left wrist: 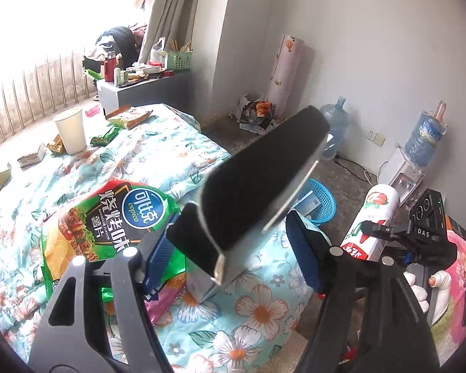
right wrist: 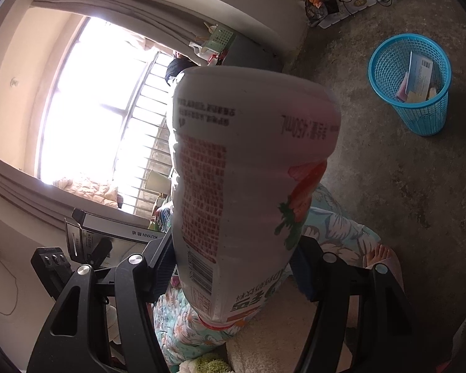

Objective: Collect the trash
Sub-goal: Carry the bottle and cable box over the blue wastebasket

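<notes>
My left gripper is shut on a black and silver carton and holds it up over the floral bedspread. A green chip bag lies on the bed just left of it. My right gripper is shut on a white strawberry drink bottle, held off the bed; the bottle also shows in the left wrist view. A blue mesh waste basket with some paper in it stands on the concrete floor; in the left view it is partly hidden behind the carton.
A white paper cup and several snack wrappers lie on the far part of the bed. A water dispenser and a bottle stand by the wall. A cluttered grey cabinet stands beyond the bed.
</notes>
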Available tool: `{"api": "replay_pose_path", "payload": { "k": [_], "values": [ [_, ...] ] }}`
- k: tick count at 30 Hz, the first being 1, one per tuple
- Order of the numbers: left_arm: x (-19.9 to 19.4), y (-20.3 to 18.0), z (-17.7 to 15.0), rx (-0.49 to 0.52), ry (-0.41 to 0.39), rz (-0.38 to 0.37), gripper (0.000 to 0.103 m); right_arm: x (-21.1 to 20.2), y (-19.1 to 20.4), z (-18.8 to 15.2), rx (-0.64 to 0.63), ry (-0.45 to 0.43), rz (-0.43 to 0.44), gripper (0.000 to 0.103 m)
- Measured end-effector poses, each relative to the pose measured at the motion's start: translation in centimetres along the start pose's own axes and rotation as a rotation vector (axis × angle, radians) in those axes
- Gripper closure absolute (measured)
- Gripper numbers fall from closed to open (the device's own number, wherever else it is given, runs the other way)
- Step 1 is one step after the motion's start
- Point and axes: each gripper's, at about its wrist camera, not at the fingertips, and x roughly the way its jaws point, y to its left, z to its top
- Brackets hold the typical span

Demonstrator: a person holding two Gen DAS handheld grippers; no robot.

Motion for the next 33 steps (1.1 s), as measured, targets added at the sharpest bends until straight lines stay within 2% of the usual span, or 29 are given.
{"api": "replay_pose_path", "payload": {
  "k": [2, 4, 8, 11, 16, 20, 24, 28, 33],
  "values": [
    [-0.5, 0.1, 0.0, -0.004, -0.018, -0.017, 0.055, 0.3, 0.2, 0.0, -0.004, 0.009, -0.002, 0.041],
    [-1.3, -0.1, 0.0, -0.002, -0.044, -0.037, 0.061, 0.5, 0.5, -0.1, -0.012, 0.015, -0.003, 0.041],
    [-3.1, -0.6, 0.4, 0.019, -0.102, -0.065, 0.068, 0.7, 0.9, 0.0, -0.019, 0.021, -0.003, 0.041],
    [-3.4, -1.3, 0.7, 0.053, -0.115, -0.046, 0.079, 0.8, 0.7, 0.1, -0.016, 0.023, -0.004, 0.041],
    [-3.1, -3.0, 1.0, 0.127, -0.140, 0.014, 0.083, 0.5, 0.7, 0.3, -0.017, 0.009, -0.002, 0.041],
    [-2.9, -4.7, 2.2, 0.187, -0.167, 0.016, 0.083, -0.4, 0.1, 0.7, -0.010, -0.020, 0.000, 0.041],
    [-2.0, -7.4, 4.7, 0.238, -0.190, -0.044, 0.083, -2.6, -1.2, 1.7, 0.020, -0.092, -0.017, 0.041],
    [1.1, -11.3, 7.4, 0.282, -0.183, -0.157, 0.083, -6.0, -3.3, 3.3, 0.072, -0.206, -0.073, 0.041],
    [8.8, -17.5, 10.1, 0.348, -0.123, -0.293, 0.083, -9.2, -5.1, 6.1, 0.108, -0.372, -0.245, 0.041]
  ]
}}
